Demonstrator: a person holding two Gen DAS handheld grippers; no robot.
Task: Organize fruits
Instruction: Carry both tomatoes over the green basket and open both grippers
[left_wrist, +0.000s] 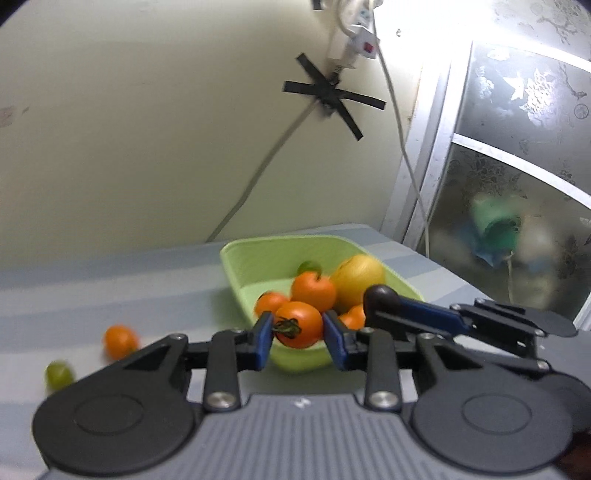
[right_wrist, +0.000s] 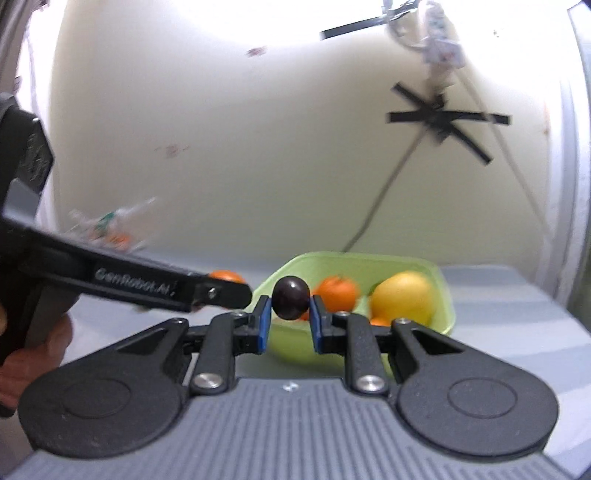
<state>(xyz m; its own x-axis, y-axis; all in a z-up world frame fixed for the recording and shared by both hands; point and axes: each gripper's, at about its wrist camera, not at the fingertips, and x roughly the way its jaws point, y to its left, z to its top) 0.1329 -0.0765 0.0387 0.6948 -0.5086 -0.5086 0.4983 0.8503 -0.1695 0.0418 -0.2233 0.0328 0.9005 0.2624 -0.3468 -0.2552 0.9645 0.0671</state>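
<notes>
Fruits mid-carry: on the left wrist, orange persimmon (left_wrist: 300, 325) pinched between near-closed left gripper (left_wrist: 300, 338), green basin (left_wrist: 236, 273) just ahead; on the right wrist, dark plum (right_wrist: 290, 298) clamped in shut right gripper (right_wrist: 287, 325), basin beyond, next wanting release over it.

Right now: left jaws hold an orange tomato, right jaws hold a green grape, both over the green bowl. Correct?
One error: the fruit in the right gripper is a dark purple grape, not green, as the right wrist view shows. The left gripper does hold the orange tomato, with the green bowl just beyond both.
</notes>
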